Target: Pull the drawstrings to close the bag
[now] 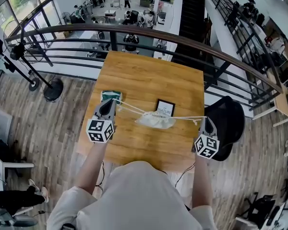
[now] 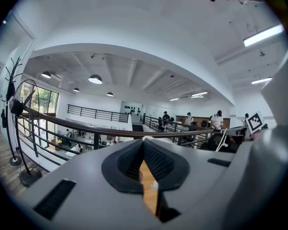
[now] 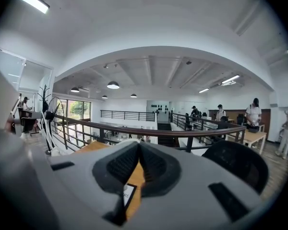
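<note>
One white bag (image 1: 156, 120) mid-counter (image 1: 134, 71), beside one framed card (image 1: 165, 107). Two drawstrings (image 1: 130, 108) stretched apart, one each way. Left claw (image 1: 113, 102), right claw (image 1: 205, 120): each clamped shut on one.

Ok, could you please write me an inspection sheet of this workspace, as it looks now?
Surface: wooden table, standing next to a railing.
Job's things: white bag lies mid-table; its drawstrings stretch out to both sides.
Clutter: framed card behind the bag; green object beyond the left gripper.
Grippers: left gripper and right gripper each shut on the drawstrings, held wide apart.
Cables: thin cable hangs below the table's near edge.
Surroundings: black chair at the right; fan stand at the left; people on the floor below.
</note>
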